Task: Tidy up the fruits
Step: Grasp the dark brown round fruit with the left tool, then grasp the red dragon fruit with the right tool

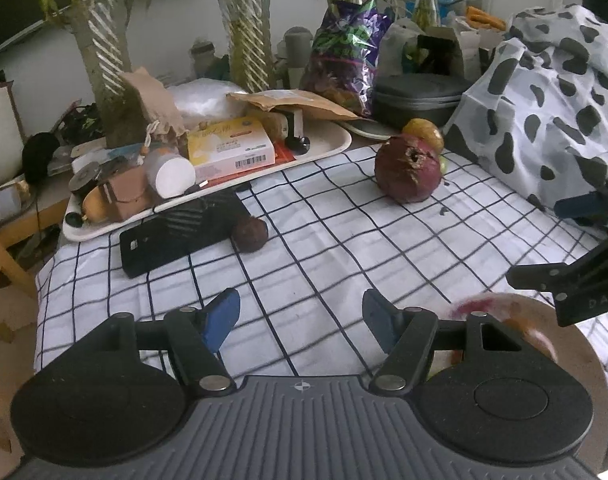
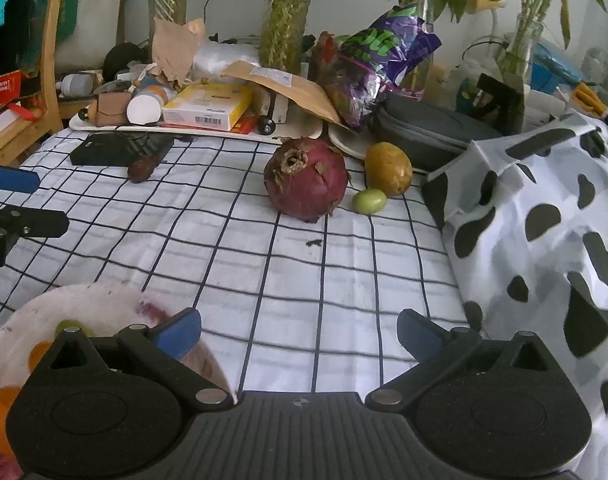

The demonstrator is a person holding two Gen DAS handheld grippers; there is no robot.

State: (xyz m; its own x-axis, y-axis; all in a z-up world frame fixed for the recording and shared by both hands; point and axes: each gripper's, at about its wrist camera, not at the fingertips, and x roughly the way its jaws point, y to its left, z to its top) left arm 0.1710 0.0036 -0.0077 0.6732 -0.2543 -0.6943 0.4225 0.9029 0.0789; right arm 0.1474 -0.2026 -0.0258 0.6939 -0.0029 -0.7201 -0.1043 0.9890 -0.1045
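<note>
The plate (image 2: pixel 104 300) lies nearest, beside both empty grippers, left gripper (image 1: pixel 300 316) and right gripper (image 2: pixel 300 332), with jaws apart, so I think the right one should approach the pomegranate (image 2: pixel 305 178) on the checked tabletop (image 2: pixel 343 272) squarely, closing gently around its middle.

Dim, flat daylight, soft shadows on the checked cloth (image 2: pixel 304 264); fisheye bends the edges (plate (image 2: pixel 104 304) blurred, colours washed).

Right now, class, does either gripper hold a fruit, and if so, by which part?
Neither. The left gripper and the right gripper both stand open over the checked cloth, with nothing between their fingers. The pomegranate lies untouched.
</note>
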